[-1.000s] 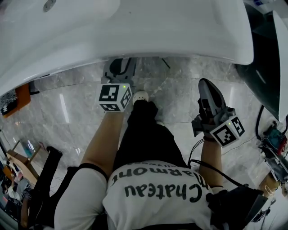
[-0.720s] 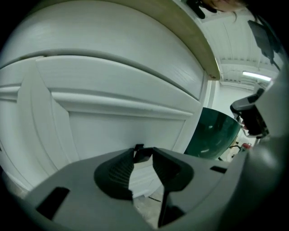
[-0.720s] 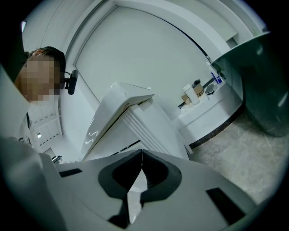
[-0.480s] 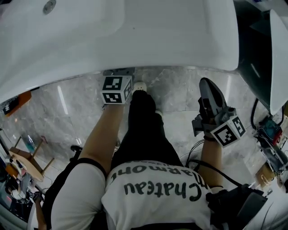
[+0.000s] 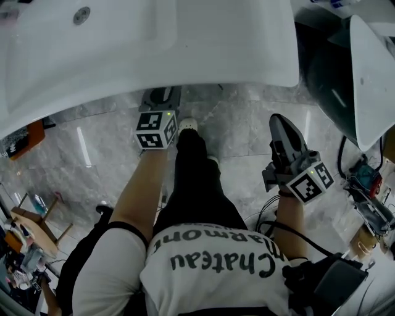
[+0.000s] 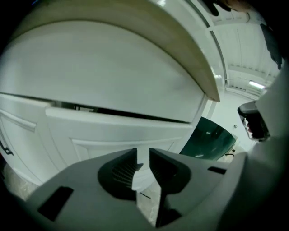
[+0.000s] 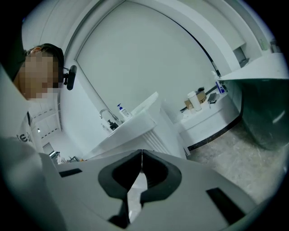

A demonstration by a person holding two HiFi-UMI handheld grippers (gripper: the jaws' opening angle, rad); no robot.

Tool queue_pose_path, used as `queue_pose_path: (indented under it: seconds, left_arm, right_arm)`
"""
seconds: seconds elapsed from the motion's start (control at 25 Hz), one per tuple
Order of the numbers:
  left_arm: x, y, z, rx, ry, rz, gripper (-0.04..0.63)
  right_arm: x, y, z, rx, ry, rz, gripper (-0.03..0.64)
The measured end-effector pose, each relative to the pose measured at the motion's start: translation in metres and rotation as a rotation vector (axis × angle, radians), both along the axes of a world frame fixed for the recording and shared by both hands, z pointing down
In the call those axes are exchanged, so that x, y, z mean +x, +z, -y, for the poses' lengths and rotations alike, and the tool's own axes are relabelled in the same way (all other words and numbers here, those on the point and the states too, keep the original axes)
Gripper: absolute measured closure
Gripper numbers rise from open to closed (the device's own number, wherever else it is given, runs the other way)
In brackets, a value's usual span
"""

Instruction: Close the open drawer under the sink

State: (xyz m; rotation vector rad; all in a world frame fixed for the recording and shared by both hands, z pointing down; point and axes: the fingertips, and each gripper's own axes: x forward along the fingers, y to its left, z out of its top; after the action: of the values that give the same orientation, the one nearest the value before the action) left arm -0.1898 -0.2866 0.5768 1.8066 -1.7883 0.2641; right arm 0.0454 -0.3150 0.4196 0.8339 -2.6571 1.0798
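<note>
The drawer [image 6: 122,135] is being faced by the left tongs [image 6: 143,153], just under the front edge of the sink [image 5: 216,68]. A dark slit is showing above its panel, so it is being judged not fully shut. The left tongs have just been closing and are being kept slightly apart, empty. The right tongs [image 7: 142,155] are being held together, empty. A push given off centre could be skewing the drawer, or the tips could be slipping into the slit.

This is a bathroom. A broad white ceramic washbasin [image 5: 185,43] with a round metal drain [image 5: 81,15] sits over a white panelled cabinet front [image 6: 113,135]. Polished grey marble floor tiles [image 5: 247,123] lie beneath. Farther off, a curved chrome tap [image 7: 103,113] stands beside a white pump bottle [image 7: 121,109].
</note>
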Motion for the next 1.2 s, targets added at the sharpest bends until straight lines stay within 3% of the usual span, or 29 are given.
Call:
queue_pose_path:
  seconds: [0.12, 0.24, 0.48, 0.8, 1.2]
  left_arm:
    - [0.01, -0.028, -0.003, 0.054, 0.071, 0.086, 0.565]
    - [0.028, -0.059, -0.011, 0.112, 0.131, 0.14, 0.578]
    - [0.044, -0.162, -0.032, 0.257, 0.067, 0.074, 0.581]
    - [0.068, -0.318, -0.073, 0.512, 0.073, 0.017, 0.583]
    - [0.109, -0.422, -0.142, 0.681, 0.125, 0.044, 0.583]
  right_arm:
    - [-0.001, -0.017, -0.005, 0.037, -0.007, 0.014, 0.604]
    - [0.001, -0.037, -0.013, 0.077, -0.014, 0.036, 0.604]
    - [0.005, -0.101, -0.029, 0.169, -0.036, 0.102, 0.604]
    - [0.002, -0.192, -0.058, 0.3, -0.138, 0.168, 0.604]
    - [0.023, -0.278, -0.103, 0.414, -0.209, 0.325, 0.604]
